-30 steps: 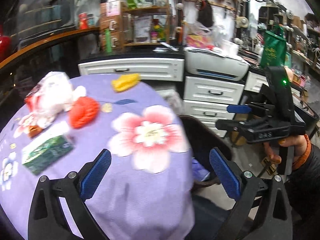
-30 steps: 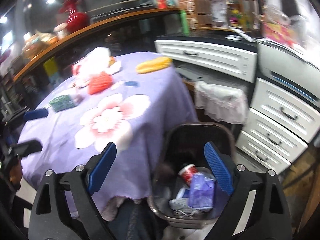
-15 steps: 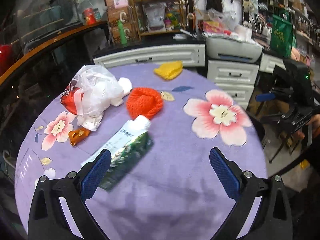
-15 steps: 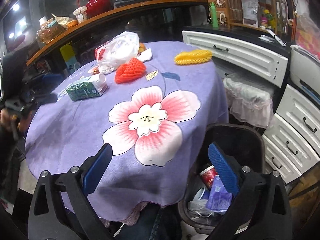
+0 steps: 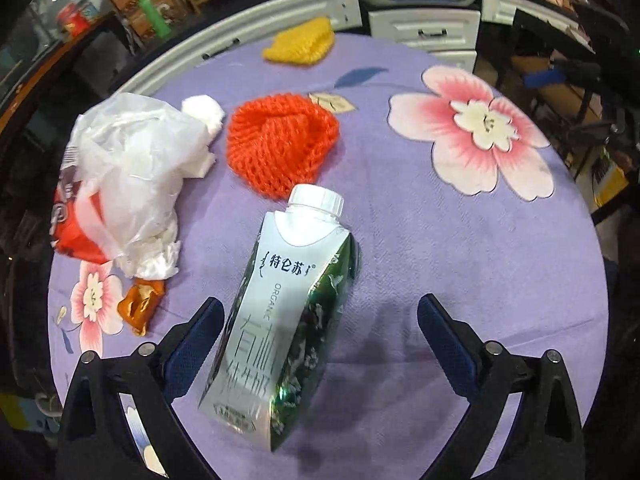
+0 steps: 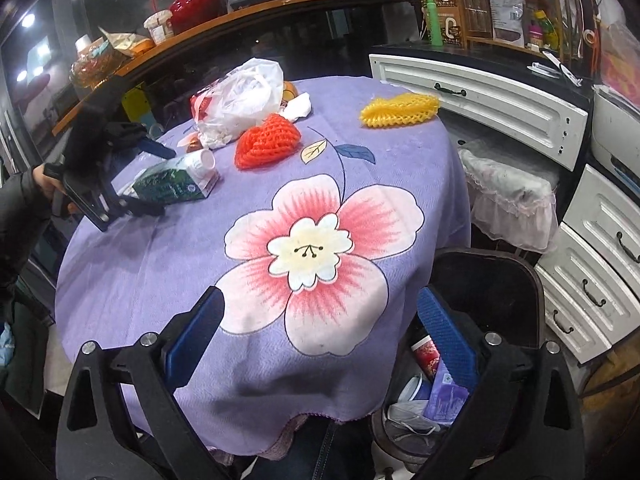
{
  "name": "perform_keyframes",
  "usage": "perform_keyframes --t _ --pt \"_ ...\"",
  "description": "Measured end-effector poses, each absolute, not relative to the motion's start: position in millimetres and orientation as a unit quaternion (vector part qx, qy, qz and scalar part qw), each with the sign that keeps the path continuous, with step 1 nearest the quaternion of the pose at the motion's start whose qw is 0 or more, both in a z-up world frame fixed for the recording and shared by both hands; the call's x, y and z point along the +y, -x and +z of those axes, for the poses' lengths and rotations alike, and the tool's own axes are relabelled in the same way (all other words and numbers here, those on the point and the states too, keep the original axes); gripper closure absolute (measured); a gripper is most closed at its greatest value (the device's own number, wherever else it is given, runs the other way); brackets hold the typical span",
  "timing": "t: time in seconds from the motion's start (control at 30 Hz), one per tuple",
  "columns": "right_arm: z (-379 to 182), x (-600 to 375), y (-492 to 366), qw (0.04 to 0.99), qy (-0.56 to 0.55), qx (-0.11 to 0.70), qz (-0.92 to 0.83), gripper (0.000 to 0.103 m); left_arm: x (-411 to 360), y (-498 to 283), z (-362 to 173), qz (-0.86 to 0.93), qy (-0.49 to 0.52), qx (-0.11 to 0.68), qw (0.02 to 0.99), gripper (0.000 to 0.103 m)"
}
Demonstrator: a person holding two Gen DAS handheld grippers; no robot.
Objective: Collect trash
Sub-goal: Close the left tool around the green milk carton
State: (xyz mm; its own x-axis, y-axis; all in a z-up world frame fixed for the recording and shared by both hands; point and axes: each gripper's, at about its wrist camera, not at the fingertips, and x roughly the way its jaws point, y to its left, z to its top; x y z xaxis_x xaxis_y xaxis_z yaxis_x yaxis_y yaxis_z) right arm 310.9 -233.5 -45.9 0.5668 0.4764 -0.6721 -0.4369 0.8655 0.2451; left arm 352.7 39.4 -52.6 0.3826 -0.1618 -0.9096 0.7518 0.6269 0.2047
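Left wrist view: a round table wears a purple cloth (image 5: 460, 260) with big pink flowers. A green and white milk carton (image 5: 280, 328) lies on its side, white cap pointing to the far side, its long way running near to far. The left gripper (image 5: 316, 332) has its jaws wide apart around the carton, not pressing it (the left pad is just beside it). Far left sit a white plastic bag (image 5: 132, 168), an orange net (image 5: 280, 144) and a yellow net (image 5: 300, 42).

Right wrist view: the right gripper (image 6: 320, 332) is wide apart with nothing in it, over the near table edge. The black trash bin (image 6: 500, 280) stands on the floor at the right, holding a red cup (image 6: 426, 356). White drawers (image 6: 480, 88) stand behind.
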Motion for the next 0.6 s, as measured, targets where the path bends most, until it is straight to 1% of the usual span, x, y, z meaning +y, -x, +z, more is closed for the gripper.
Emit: perform_keyframes --t 0.1,0.23,0.27,0.3,0.37,0.43,0.6 --pt "-46 -234 -319 0.884 -0.034 0.389 0.257 0.007 38 -363 -59 -0.300 -0.318 0.480 0.761 0.016" --pt "-46 -231 -330 0.882 -0.043 0.392 0.260 0.007 40 -367 -64 -0.303 -0.316 0.482 0.759 0.027" --pt "-46 -230 -333 0.881 -0.043 0.392 0.262 0.007 41 -368 -64 -0.304 -0.314 0.479 0.761 0.034" --pt "-46 -229 -335 0.881 -0.043 0.392 0.263 0.007 42 -368 -64 -0.303 -0.312 0.477 0.764 0.037" --pt "-45 -224 -340 0.880 -0.040 0.392 0.266 0.007 43 -369 -62 -0.300 -0.302 0.479 0.768 0.048" --pt "-44 -219 -343 0.879 -0.038 0.392 0.270 0.007 46 -368 -62 -0.295 -0.285 0.482 0.774 0.051" --pt "-37 -204 -346 0.878 -0.026 0.383 0.285 0.007 48 -357 -60 -0.284 -0.273 0.470 0.790 0.052"
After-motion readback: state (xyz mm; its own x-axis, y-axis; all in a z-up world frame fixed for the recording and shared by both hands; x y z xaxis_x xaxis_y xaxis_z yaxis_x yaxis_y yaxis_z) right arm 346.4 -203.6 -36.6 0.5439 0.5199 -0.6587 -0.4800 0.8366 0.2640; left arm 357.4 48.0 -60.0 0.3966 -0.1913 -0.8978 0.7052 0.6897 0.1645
